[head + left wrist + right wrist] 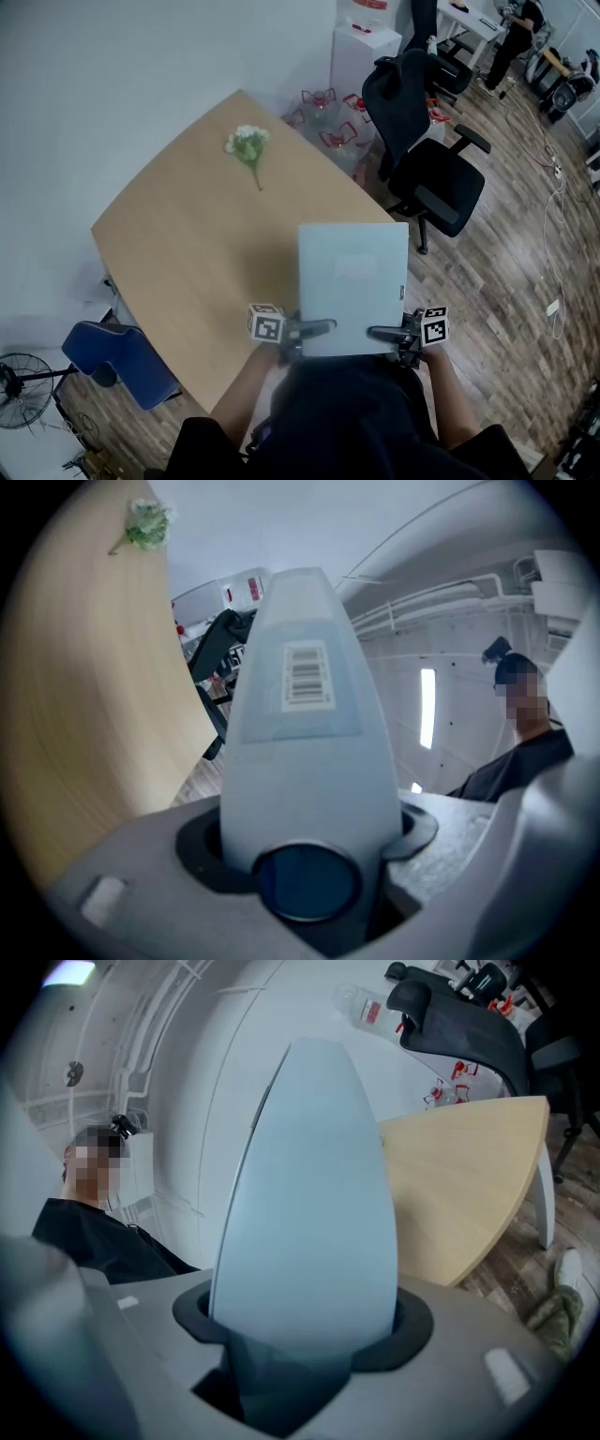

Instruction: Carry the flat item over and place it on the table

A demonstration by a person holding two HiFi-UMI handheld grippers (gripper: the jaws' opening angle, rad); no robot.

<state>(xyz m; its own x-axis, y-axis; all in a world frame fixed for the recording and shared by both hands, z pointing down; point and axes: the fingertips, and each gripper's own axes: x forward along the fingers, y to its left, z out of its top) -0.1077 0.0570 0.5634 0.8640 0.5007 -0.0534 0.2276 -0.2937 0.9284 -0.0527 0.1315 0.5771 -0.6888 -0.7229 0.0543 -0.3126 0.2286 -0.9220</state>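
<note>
The fingers of your left gripper (314, 329) and right gripper (385, 333) each pinched the near edge of the pale flat panel (354, 279). You held it level over the tabletop's (187, 248) right edge. A flower sprig (248, 146) lay well beyond it.

Bright, even indoor light in the head view, and the table (187, 253) is lit flat with only soft, faint shadows around it. Both gripper views bend hard toward the rims, and I'm seeing black corners. A strip light (427, 708) burns out white in the left gripper view. The flat item (309, 1194) looms close and goes soft and blurred near the lens.
</note>
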